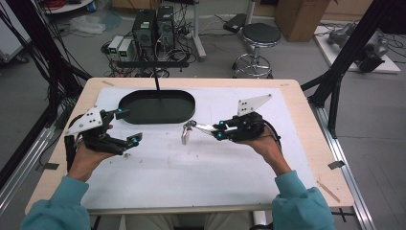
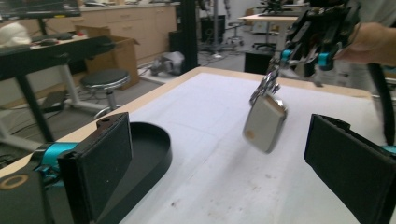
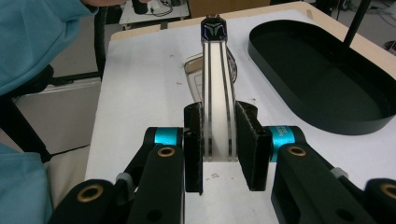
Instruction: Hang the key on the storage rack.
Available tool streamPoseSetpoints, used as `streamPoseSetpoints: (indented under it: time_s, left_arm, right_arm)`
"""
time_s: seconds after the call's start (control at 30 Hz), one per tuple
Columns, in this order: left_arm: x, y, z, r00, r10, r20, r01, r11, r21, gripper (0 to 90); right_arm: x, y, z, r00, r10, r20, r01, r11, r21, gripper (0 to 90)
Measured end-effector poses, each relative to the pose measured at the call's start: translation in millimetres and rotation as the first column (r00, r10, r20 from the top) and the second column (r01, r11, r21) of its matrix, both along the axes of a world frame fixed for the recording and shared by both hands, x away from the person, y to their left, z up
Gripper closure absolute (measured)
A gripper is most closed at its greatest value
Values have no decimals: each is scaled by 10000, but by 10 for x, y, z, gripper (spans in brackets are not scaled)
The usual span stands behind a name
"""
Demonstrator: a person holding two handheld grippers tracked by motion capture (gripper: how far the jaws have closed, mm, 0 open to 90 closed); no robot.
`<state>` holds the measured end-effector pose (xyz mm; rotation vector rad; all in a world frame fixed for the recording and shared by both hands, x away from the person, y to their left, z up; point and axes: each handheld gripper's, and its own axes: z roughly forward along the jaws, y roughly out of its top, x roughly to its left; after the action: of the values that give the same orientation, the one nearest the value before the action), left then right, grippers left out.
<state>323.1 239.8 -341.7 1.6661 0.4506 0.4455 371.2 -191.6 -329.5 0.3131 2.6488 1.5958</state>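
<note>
Silver key fob (image 3: pixel 217 98) clamped between right tool's (image 3: pixel 219 140) jaws, above table.

Lighting was even and overhead; the white table (image 1: pixel 201 163) read bright with only soft shadows. High view was low-res with slight wide-angle bowing at the edges. The hanging metal piece (image 2: pixel 265 122) was motion-blurred in the left gripper view. Near pads (image 3: pixel 193 148) looked soft in the right gripper view.

A person in teal sleeves held two grippers over a white mat (image 1: pixel 201 163) on a wooden table. The right gripper (image 1: pixel 218 129) clamped a silvery metal tool (image 1: pixel 194 127) (its tip hanging down). The left gripper (image 1: pixel 128 128), jaws apart, sat beside a black oval tray (image 1: pixel 143 115).
</note>
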Motion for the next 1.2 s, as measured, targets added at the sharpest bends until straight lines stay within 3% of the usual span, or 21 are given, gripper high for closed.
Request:
streamPoseSetpoints:
  time_s: [0.37,0.57,0.7,0.93,1.2]
  left_arm:
    - [170,-250,224,9935,-1114,-243,1122,9931,332,83]
    - [235,-436,315,9842,-1714,-451,1739,9830,591,85]
    - [250,-551,373,9773,-2046,-554,2084,9750,765,87]
    - [268,-715,436,9590,-2782,-534,2828,9512,1233,139]
    - [303,-862,443,9403,-3266,-958,3379,9295,1477,168]
  right_arm:
    - [-10,16,25,9996,263,-78,-261,9994,239,746]
    - [-38,61,90,9986,518,112,-521,9984,233,746]
    - [-38,97,130,9969,727,298,-737,9966,359,746]
    - [-57,147,171,9955,855,416,-867,9958,296,746]
    - [-68,178,182,9943,989,397,-999,9948,218,746]
